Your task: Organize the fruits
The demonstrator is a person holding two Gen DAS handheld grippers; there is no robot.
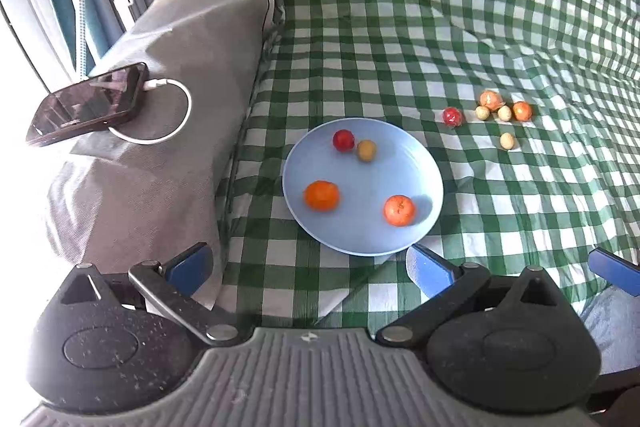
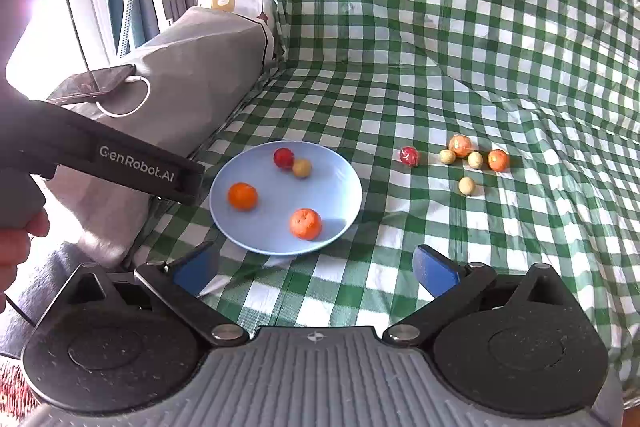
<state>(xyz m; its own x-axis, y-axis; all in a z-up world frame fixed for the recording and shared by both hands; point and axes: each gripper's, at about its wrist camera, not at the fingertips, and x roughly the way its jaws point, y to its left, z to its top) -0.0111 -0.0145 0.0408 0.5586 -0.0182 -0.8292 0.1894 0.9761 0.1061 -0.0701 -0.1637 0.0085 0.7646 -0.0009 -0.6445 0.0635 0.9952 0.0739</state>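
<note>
Pale, marble-small round fruits (image 2: 466, 185) right of the blue plastic plate (image 2: 340, 211) look light and roll-prone, so pinch across the middle; left gripper (image 1: 310, 267) and right gripper (image 2: 316, 267) are both spread, empty.

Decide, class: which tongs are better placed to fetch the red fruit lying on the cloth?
Probably the right tongs: open and empty, nearer the loose red fruit right of the blue plate. The left tongs, also open, sit further left.

Four fruits on blue plate (image 1: 424, 163) (six outside)
</note>
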